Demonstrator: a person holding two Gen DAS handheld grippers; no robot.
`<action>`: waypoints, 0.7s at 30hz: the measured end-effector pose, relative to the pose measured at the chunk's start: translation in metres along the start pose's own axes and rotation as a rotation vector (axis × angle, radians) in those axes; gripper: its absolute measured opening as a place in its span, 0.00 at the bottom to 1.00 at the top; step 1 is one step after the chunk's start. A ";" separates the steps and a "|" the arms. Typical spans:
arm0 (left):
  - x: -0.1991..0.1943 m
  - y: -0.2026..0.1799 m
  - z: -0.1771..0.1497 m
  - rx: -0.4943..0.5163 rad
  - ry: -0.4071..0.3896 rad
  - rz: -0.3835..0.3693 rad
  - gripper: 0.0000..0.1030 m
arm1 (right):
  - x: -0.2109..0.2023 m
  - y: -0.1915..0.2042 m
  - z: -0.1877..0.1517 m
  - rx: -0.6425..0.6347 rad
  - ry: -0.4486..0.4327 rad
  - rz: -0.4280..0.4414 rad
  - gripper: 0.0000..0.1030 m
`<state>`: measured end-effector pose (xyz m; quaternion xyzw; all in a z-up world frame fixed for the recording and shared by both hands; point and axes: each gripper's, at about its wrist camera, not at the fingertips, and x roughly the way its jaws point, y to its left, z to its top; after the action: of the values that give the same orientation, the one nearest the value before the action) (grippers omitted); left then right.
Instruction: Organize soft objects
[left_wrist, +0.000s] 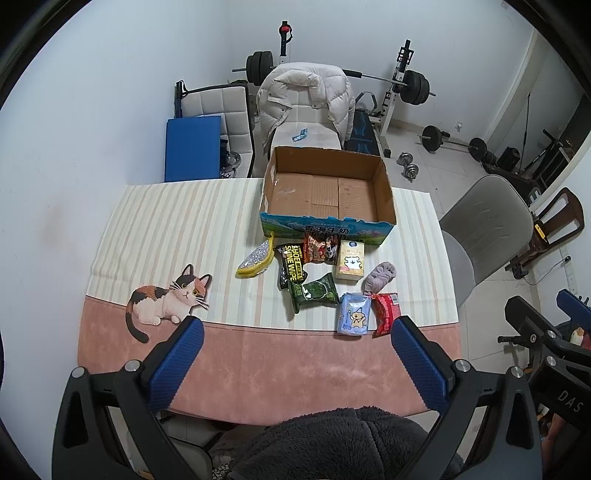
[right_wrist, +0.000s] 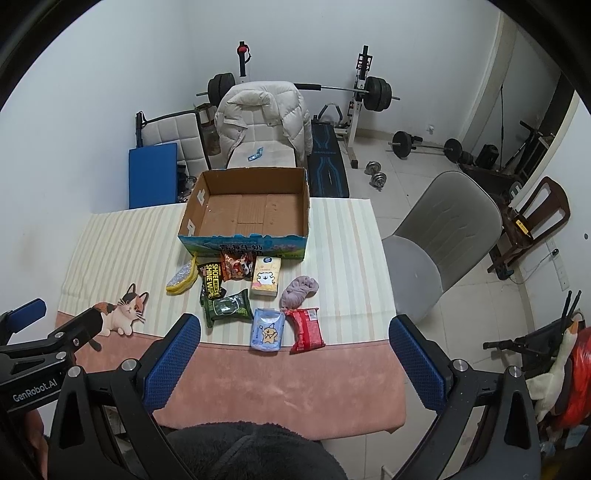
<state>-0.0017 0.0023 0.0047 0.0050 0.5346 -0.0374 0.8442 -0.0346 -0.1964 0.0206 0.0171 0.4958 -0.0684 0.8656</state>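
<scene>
An empty cardboard box (left_wrist: 384, 192) (right_wrist: 192, 218) stands at the table's far side. In front of it lie several soft items: a yellow banana-shaped pouch (left_wrist: 256, 258) (right_wrist: 183, 278), a black shoe-wipe pack (left_wrist: 291, 264) (right_wrist: 211, 282), an orange snack bag (left_wrist: 320, 249) (right_wrist: 236, 266), a yellow tissue pack (left_wrist: 351, 264) (right_wrist: 265, 280), a green packet (left_wrist: 314, 291) (right_wrist: 227, 307), a blue tissue pack (left_wrist: 354, 314) (right_wrist: 267, 330), a red packet (left_wrist: 385, 312) (right_wrist: 306, 328) and a purple cloth (left_wrist: 380, 277) (right_wrist: 299, 288). My left gripper (left_wrist: 295, 332) and right gripper (right_wrist: 295, 332) are open, empty, above the near edge.
The table has a striped and pink cloth (left_wrist: 258, 362) with a cat picture (left_wrist: 166, 295). A grey chair (right_wrist: 436, 240) stands to the right. A chair with a white jacket (left_wrist: 306, 99) is behind the box. Gym weights (left_wrist: 450, 140) lie on the floor.
</scene>
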 end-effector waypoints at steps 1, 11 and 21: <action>0.000 0.000 0.000 0.001 -0.001 0.002 1.00 | 0.000 0.000 0.000 -0.001 0.000 -0.002 1.00; -0.002 -0.001 0.002 -0.001 -0.006 0.001 1.00 | 0.000 0.001 0.001 -0.003 -0.002 0.002 1.00; 0.004 -0.002 0.004 0.005 -0.004 -0.005 1.00 | 0.005 0.001 0.001 0.004 0.004 0.011 1.00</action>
<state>0.0032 0.0000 0.0026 0.0055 0.5329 -0.0409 0.8452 -0.0313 -0.1957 0.0167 0.0217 0.4974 -0.0647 0.8648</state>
